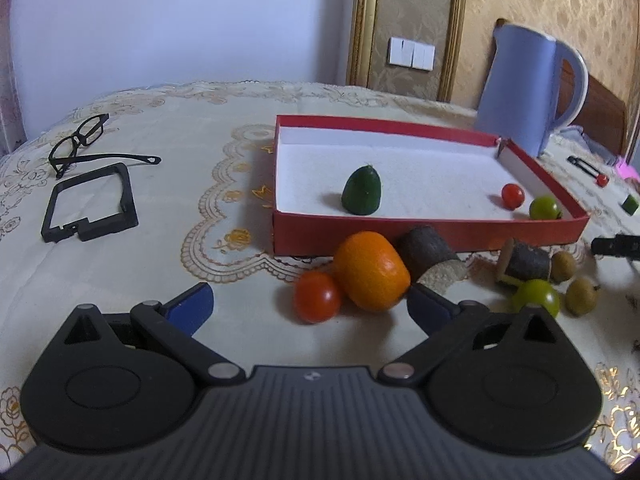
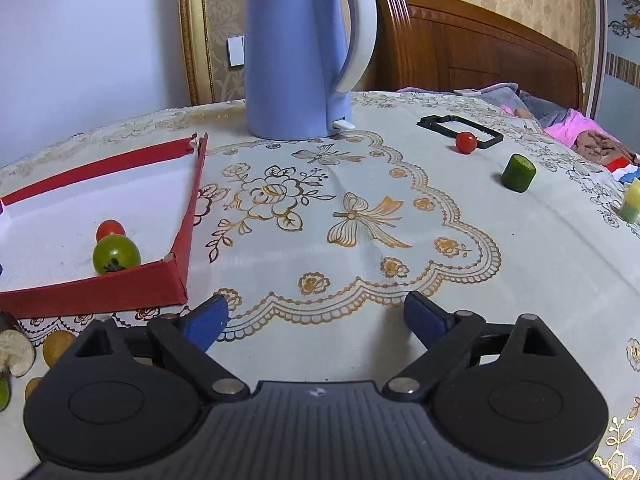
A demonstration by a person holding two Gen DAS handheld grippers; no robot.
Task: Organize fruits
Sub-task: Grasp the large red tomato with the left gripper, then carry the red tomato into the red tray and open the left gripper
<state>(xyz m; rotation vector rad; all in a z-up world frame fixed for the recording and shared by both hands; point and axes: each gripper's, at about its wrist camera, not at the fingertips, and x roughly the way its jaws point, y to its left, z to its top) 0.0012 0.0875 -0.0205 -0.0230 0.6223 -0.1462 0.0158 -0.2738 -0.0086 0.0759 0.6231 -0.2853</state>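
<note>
While the left tongs stand wide open, an orange and a red tomato sit just ahead, between the blue tips. Behind them is the red box. The right tongs are wide open too, holding nothing, with the box to their left holding a green tomato.

Soft, even indoor light, rather dim and bluish, leaves only faint shadows under the glossy orange fruit, which carries a small highlight, while fisheye distortion bows the edges of the embroidered cream tablecloth and darkens the frame corners.
</note>
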